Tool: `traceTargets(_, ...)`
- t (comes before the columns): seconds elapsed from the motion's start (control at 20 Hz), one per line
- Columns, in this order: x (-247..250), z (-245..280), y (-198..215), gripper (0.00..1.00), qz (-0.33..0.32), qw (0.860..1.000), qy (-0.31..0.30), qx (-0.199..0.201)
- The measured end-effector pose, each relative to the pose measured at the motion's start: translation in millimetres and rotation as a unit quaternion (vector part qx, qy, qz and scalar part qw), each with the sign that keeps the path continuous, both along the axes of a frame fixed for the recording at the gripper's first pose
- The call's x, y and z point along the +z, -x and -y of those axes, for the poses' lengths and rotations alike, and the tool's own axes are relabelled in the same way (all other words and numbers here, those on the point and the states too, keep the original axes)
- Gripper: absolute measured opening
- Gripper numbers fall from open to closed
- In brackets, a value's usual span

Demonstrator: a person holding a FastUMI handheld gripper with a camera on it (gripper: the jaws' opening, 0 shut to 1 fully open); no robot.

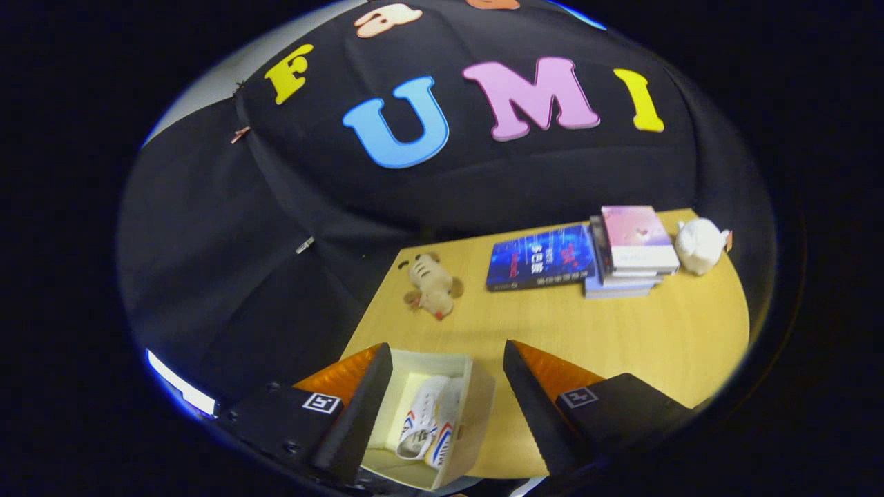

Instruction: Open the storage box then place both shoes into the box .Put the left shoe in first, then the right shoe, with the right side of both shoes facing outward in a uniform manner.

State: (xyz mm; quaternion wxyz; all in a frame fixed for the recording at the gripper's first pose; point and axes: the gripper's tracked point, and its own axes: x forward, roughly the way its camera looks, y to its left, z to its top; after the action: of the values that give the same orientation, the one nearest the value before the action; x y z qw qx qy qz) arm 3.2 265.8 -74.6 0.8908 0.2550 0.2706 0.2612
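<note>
Gripper (pixel 442 407) hung above the near part of the wooden table (pixel 621 338), its two black fingers (pixel 356 407) spread wide apart and holding nothing. Orange panels backed each finger, and a small square marker sat on each black mount behind them.

Storage box (pixel 476 414), pale cream and open at the top, stood on the table between the fingers, nearer the left one, whose inner edge overlapped the box's left wall in this view; whether they touched could not be told. Lid position could not be made out.

Inside the box lay white shoes (pixel 428 428) with red and blue stripes on the side. They sat close together, toes pointing away from the camera, stripes turned toward the right wall of the box. Whether this was one shoe or a pair pressed side by side was hard to settle; two striped sides seemed to show.

Beyond the fingers, well apart from the box, a small tan plush toy (pixel 431 284) lay on the table's far left part. Farther right a dark blue book (pixel 539 257) lay flat, just beside a short stack of books (pixel 632 248) with a pink cover on top. A white teapot-like object (pixel 699 245) stood near the stack.
</note>
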Motion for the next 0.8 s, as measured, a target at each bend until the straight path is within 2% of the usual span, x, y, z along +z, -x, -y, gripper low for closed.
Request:
traceTargets(0.2, 30, 68, -28, 0.98, 0.1, 0.992, 0.048, -0.066)
traceTargets(0.45, 45, 156, -46, 0.98, 0.191, 0.967, 0.115, -0.124)
traceTargets(0.55, 44, 181, -47, 0.98, 0.21, 0.96, 0.126, -0.136)
traceTargets(0.8, 19, 234, -57, 0.97, 0.186, 0.963, 0.117, -0.157)
